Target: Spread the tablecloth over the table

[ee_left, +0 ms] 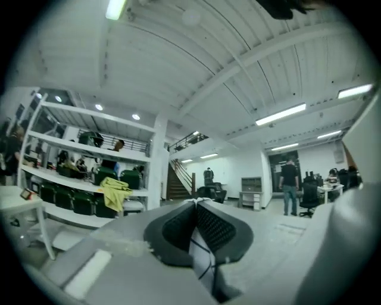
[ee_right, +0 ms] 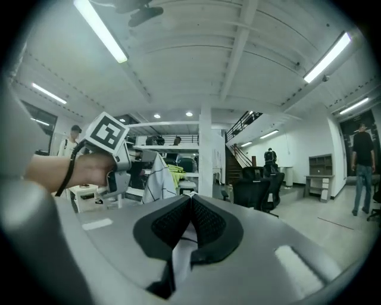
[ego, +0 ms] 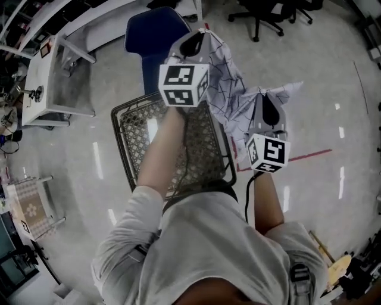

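A white tablecloth with thin dark lines hangs bunched between both grippers, held up in the air. My left gripper is shut on one part of it; in the left gripper view a strip of the cloth shows pinched between the dark pads. My right gripper is shut on another part, with cloth between its pads. The right gripper view also shows the left gripper with cloth hanging from it. Both grippers point level. The dark wire-mesh table stands below my arms.
A blue chair stands beyond the mesh table. A white bench is at the left, office chairs at the top. Shelves with green bins and people stand in the room beyond. Red floor tape runs at the right.
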A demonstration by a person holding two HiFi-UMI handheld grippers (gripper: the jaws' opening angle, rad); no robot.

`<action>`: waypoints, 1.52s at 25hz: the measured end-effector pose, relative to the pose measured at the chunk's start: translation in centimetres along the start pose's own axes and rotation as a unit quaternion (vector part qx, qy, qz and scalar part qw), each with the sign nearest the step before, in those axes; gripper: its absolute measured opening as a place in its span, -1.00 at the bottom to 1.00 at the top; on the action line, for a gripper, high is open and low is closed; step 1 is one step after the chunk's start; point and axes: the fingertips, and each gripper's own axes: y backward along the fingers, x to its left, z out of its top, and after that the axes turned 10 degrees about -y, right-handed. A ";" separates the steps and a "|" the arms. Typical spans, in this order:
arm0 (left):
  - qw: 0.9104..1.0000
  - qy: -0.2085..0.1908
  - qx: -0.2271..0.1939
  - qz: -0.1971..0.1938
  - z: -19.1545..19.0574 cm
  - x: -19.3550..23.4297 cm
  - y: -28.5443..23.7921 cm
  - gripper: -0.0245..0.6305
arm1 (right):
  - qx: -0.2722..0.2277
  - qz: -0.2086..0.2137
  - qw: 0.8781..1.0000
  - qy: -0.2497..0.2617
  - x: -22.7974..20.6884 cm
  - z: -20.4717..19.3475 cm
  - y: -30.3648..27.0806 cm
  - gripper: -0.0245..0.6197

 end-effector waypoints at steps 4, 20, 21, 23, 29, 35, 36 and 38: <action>0.993 -0.017 -0.012 0.119 1.8 10.7 7.2 -0.85 | 0.001 0.074 0.997 -0.002 6.4 -0.1 -4.6 -0.90; 0.830 0.027 0.017 0.556 -2.4 33.8 65.2 -0.85 | 0.110 0.390 0.914 -0.015 47.1 -10.8 0.0 -0.90; 0.825 0.025 0.034 0.564 -3.6 33.6 66.7 -0.85 | 0.122 0.393 0.911 -0.014 47.7 -11.8 0.1 -0.90; 0.816 0.029 0.068 0.573 -6.6 32.6 68.4 -0.85 | 0.150 0.390 0.908 -0.010 47.7 -14.1 0.0 -0.90; 0.807 0.076 0.109 0.575 -12.4 30.5 68.4 -0.85 | 0.187 0.358 0.915 -0.018 45.4 -17.6 -1.9 -0.90; 0.802 0.089 0.106 0.582 -12.6 29.8 69.2 -0.85 | 0.207 0.330 0.920 -0.037 44.3 -19.1 -3.3 -0.90; 0.800 0.087 0.105 0.584 -12.4 29.8 69.3 -0.85 | 0.211 0.324 0.921 -0.042 44.0 -19.3 -3.6 -0.90; 0.798 0.084 0.100 0.589 -11.8 29.8 69.5 -0.85 | 0.219 0.319 0.920 -0.056 43.4 -19.8 -4.1 -0.90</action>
